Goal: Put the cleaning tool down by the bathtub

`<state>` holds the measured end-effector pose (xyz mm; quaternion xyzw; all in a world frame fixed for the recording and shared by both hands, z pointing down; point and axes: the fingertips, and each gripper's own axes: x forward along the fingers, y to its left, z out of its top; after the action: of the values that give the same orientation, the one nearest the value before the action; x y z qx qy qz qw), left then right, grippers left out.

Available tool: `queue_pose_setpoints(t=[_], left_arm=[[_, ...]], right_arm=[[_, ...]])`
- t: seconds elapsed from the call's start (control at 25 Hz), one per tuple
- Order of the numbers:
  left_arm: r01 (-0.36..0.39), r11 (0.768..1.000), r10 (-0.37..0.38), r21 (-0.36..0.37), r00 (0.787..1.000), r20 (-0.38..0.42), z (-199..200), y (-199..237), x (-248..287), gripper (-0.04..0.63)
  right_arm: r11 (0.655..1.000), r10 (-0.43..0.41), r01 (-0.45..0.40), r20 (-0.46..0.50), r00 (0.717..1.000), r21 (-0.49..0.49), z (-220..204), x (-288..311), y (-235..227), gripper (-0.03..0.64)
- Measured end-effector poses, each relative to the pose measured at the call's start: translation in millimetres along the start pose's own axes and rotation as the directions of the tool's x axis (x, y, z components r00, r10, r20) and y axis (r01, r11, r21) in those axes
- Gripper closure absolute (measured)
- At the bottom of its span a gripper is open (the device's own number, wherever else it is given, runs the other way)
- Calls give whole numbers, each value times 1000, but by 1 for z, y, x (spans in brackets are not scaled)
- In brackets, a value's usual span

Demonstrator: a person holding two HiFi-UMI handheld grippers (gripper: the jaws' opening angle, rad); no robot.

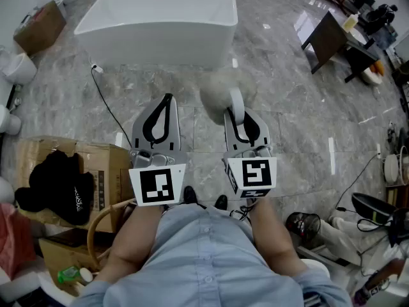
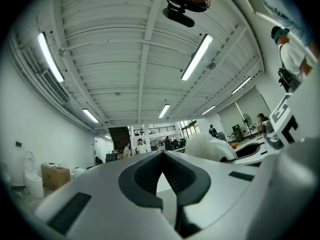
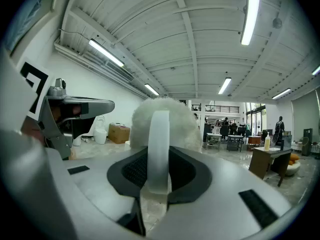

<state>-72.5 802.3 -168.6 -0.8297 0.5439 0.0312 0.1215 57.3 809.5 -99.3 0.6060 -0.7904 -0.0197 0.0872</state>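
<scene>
The white bathtub (image 1: 160, 24) stands on the marble floor at the top of the head view. The cleaning tool has a fluffy white head (image 1: 217, 91) and a white plastic handle (image 3: 159, 149). My right gripper (image 1: 238, 115) is shut on that handle, with the fluffy head (image 3: 160, 116) sticking out past the jaws toward the tub. My left gripper (image 1: 168, 100) hangs beside it on the left, shut with nothing between its jaws (image 2: 162, 154). In the left gripper view the tool's head (image 2: 202, 146) shows at the right. Both grippers hover over the floor short of the tub.
A black cable (image 1: 105, 101) runs from the tub across the floor on the left. An open cardboard box (image 1: 96, 165) holding a black bundle (image 1: 57, 181) sits at the left. A dark table (image 1: 332, 37) stands at the upper right. Toilets (image 1: 19, 66) line the left edge.
</scene>
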Motion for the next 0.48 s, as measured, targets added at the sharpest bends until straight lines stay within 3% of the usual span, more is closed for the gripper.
queue_pose_setpoints(t=[0.48], left_arm=[[8, 1000, -8, 11, 1000, 0, -21, 33, 24, 580]], right_arm=[[1000, -28, 28, -9, 1000, 6, -4, 40, 4, 522]])
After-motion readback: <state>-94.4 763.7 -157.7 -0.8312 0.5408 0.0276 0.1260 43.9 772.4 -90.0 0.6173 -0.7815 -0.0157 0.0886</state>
